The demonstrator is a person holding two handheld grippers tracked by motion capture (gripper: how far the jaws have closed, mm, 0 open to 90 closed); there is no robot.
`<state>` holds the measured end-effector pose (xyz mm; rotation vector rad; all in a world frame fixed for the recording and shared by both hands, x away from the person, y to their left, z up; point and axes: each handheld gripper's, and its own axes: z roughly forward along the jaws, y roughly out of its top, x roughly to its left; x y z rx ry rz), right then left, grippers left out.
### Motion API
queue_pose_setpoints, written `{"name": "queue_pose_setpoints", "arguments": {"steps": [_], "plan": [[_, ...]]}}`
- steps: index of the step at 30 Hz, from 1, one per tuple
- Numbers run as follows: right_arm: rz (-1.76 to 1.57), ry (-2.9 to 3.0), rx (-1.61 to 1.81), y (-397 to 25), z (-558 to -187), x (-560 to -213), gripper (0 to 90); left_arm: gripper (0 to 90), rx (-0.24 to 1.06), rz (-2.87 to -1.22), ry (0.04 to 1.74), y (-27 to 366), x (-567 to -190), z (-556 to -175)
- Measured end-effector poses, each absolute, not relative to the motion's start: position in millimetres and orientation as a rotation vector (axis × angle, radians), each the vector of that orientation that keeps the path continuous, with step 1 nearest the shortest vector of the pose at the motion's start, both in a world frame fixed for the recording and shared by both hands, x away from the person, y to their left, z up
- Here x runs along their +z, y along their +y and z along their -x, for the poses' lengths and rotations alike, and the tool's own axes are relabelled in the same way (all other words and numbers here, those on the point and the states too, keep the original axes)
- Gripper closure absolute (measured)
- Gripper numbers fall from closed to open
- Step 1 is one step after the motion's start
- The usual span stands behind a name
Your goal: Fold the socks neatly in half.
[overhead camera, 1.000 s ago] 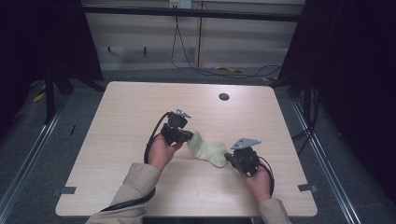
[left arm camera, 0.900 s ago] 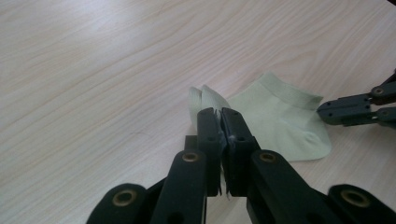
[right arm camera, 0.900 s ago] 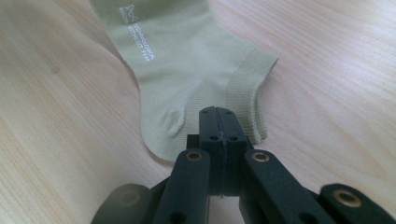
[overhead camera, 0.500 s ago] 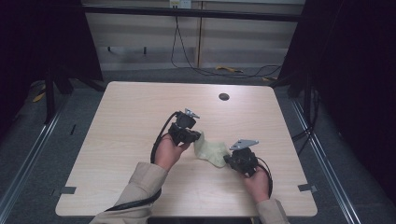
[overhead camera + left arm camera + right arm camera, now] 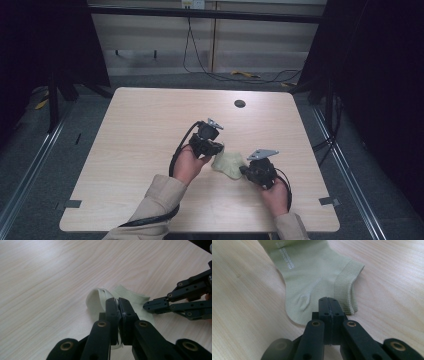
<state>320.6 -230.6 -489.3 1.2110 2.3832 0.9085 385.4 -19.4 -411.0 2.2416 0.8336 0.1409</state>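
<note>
Sock work fills the near middle of the pale wooden table (image 5: 150, 130). In the high view, a small pale green knitted sock (image 5: 228, 164) lies between the left gripper (image 5: 214, 148) and the right gripper (image 5: 246, 172), each at one end of it; a dark round hole (image 5: 239, 103) sits well apart near the far edge. The fabric looks light, soft and limp, so it would likely sag and fold wherever it is unsupported; the ribbed cuff or the toe end seem the firmest places to pinch.

In the left gripper view, the left gripper (image 5: 119, 305) has its jaws pressed together on a raised fold of the sock (image 5: 98, 298), with the other gripper's black linkage at the right. How much cloth sits between the jaws is hidden.

In the right gripper view, the right gripper (image 5: 329, 305) is closed at the heel side, just beside the ribbed cuff (image 5: 347, 282). Whether it truly pinches fabric I cannot tell, though it appears so. Small white lettering (image 5: 284, 258) on the sock is too blurred to read, and the toe end is cut off.
</note>
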Motion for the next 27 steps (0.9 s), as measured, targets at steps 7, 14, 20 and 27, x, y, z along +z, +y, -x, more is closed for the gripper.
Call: {"name": "queue_pose_setpoints", "arguments": {"steps": [7,14,20,27], "plan": [[-1.209,2.378,0.917,-229.5,-321.1,-489.9,90.0,87.5,0.132,-2.251,0.812,-28.3,-412.6,-381.8],[-1.202,2.381,0.924,-224.9,-322.7,-490.4,90.0,87.5,0.117,-2.260,0.796,-35.5,-417.2,-379.1],[-1.191,2.372,0.945,-225.5,-321.0,-486.8,90.0,87.5,0.117,-2.264,0.787,-40.2,-419.9,-377.6],[-1.192,2.358,0.902,-235.6,-314.7,-482.5,90.0,87.5,0.110,-2.275,0.784,-42.0,-422.8,-376.6]]}}
